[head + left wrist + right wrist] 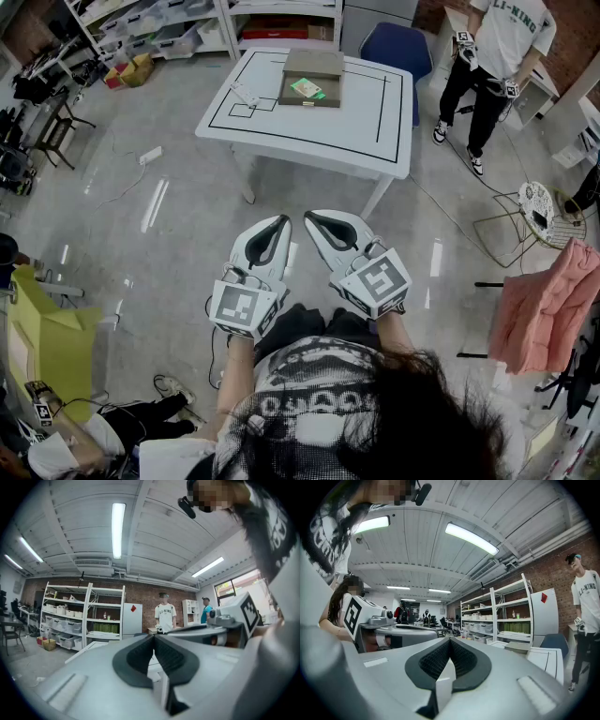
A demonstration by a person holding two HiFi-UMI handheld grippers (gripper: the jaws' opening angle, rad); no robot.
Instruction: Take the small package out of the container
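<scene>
You are holding left gripper and right gripper, fingers clenched, empty. Package in box is lying straight ahead on surface, well apart from both. Right gripper is lining up nearer.

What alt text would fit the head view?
Seen from above, a person holds the left gripper and right gripper side by side near the chest, both shut and empty. Ahead, a white table carries a brown container with a small package in it; another person stands beyond its right corner.
</scene>
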